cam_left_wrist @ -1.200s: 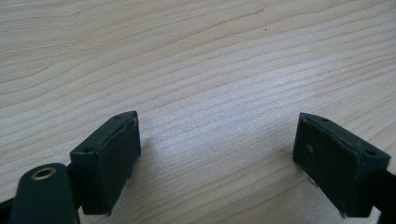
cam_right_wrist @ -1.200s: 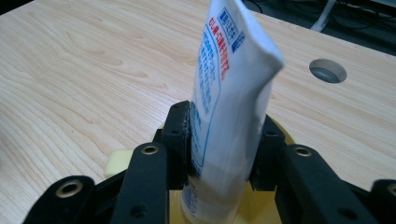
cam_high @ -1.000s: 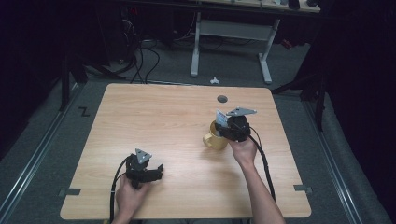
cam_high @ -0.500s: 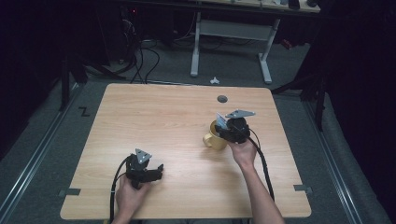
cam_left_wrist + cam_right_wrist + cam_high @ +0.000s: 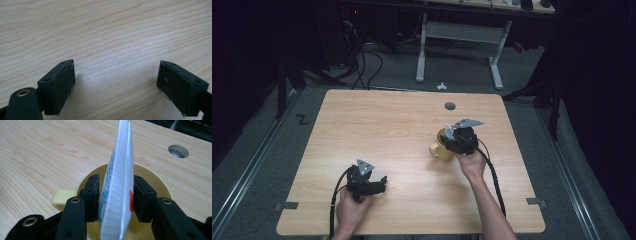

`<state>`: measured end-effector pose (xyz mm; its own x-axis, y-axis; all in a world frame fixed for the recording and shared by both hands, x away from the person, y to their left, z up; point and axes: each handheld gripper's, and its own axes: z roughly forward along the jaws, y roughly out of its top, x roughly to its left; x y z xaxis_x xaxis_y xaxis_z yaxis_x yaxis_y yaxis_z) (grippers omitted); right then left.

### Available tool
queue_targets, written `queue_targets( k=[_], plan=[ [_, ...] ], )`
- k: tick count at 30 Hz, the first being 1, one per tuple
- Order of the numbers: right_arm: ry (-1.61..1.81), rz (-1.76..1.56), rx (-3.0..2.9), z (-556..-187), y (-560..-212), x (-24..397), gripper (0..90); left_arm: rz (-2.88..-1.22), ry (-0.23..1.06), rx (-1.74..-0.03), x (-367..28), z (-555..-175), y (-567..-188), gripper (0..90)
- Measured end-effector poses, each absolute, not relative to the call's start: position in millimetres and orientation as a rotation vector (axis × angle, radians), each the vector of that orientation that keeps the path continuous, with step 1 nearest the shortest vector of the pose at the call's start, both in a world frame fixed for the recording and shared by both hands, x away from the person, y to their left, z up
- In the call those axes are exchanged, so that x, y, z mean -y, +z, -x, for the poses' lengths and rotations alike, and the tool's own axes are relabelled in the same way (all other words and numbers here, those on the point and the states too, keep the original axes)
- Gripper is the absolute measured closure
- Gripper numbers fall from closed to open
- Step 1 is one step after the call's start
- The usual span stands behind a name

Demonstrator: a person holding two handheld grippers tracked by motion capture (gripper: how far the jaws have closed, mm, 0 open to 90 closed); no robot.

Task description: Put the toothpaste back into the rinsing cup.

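A yellow mug (image 5: pixel 436 149) stands on the right half of the wooden table (image 5: pixel 377 130). My right gripper (image 5: pixel 452 134) hangs just above it, shut on a flat white tube (image 5: pixel 119 182) with blue print and a red mark. In the right gripper view the tube stands on edge between the pads, its lower end over the mug's mouth (image 5: pixel 160 181). The mug's handle (image 5: pixel 60 199) points left there. My left gripper (image 5: pixel 381 183) rests low near the table's front left. It is open (image 5: pixel 116 75), with bare wood between its fingers.
A round cable hole (image 5: pixel 450 106) sits in the table behind the mug. Beyond the far edge are a white desk frame (image 5: pixel 459 37), cables on grey carpet and a small white object (image 5: pixel 441 86). Metal rails run along both sides of the table.
My right gripper with the tube has sunk slightly toward the mug. The left gripper has not moved.
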<state>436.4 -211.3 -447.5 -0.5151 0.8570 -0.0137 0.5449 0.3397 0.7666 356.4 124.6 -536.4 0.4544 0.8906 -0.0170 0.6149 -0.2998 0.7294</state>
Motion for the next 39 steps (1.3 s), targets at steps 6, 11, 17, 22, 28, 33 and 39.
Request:
queue_targets(
  k=[6,11,17,22,28,33,39],
  plan=[
    [1.020,-1.245,-2.188,-435.8,-447.1,212.4,55.8,-2.029,0.522,-1.253,-124.6,-356.4,-536.4,15.3],
    [1.030,-1.244,-2.170,-434.5,-446.1,213.1,49.3,-2.029,0.522,-1.253,-124.6,-356.4,-536.4,15.3],
    [1.025,-1.240,-2.139,-431.7,-445.4,216.3,45.2,-2.029,0.522,-1.253,-124.6,-356.4,-536.4,15.3],
    [1.035,-1.245,-2.129,-429.4,-444.3,220.3,44.4,-2.029,0.522,-1.253,-124.6,-356.4,-536.4,15.3],
    [1.048,-1.247,-2.114,-426.0,-442.8,223.1,44.2,-2.029,0.522,-1.253,-124.6,-356.4,-536.4,15.3],
    [1.050,-1.243,-2.118,-423.1,-441.5,224.2,44.1,-2.029,0.522,-1.253,-124.6,-356.4,-536.4,15.3],
    [1.060,-1.234,-2.109,-419.1,-438.6,225.5,44.2,-2.029,0.522,-1.253,-124.6,-356.4,-536.4,15.3]
  ],
)
